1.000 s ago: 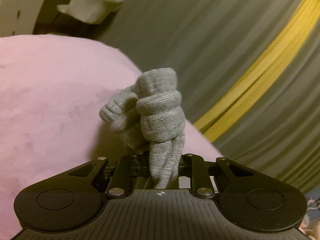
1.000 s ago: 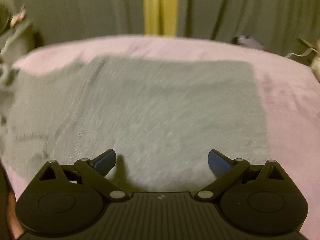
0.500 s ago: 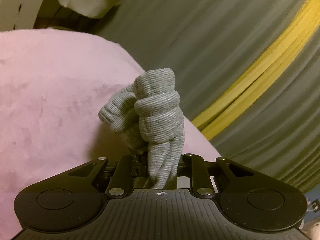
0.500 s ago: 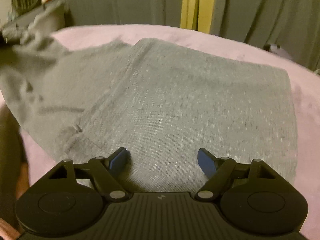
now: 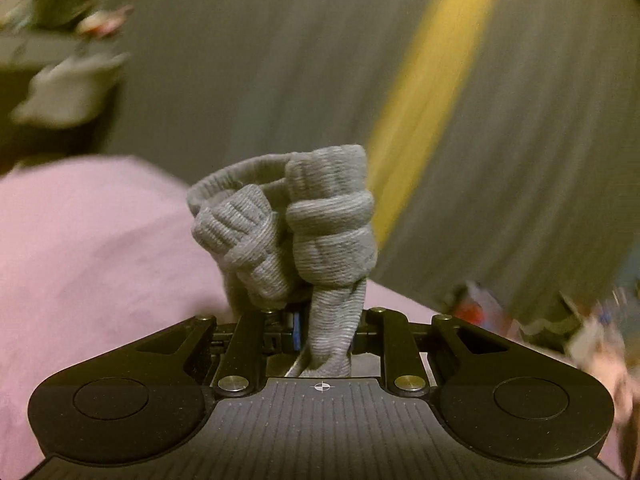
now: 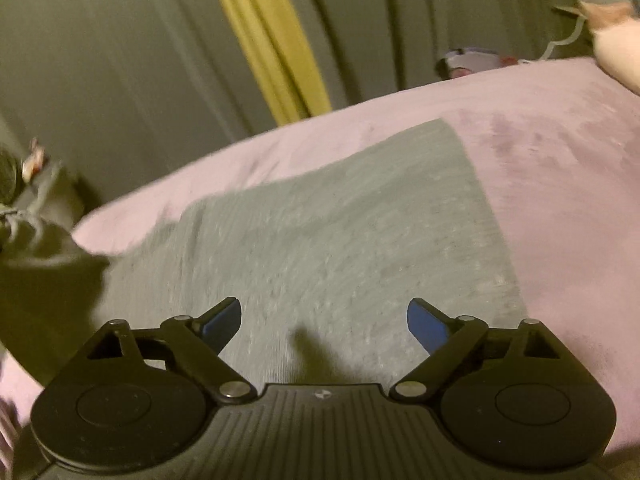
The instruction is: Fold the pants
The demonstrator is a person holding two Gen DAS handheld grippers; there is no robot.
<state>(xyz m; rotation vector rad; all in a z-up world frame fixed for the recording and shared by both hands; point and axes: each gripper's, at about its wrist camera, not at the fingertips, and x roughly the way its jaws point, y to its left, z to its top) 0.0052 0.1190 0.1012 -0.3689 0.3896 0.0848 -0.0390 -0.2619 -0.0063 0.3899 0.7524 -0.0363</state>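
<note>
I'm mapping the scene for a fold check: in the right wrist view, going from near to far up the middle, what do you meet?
Right tool, open → grey pants spread flat → pink bed cover → grey curtain with its yellow stripe.

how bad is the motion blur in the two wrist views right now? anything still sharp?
Left wrist: curtain and its yellow stripe heavily smeared; the bunched grey pants cuff clamped in the left gripper stays sharp. Right wrist: pants on the pink bedspread streaked; right gripper crisp, open, casting a shadow on the fabric.
</note>
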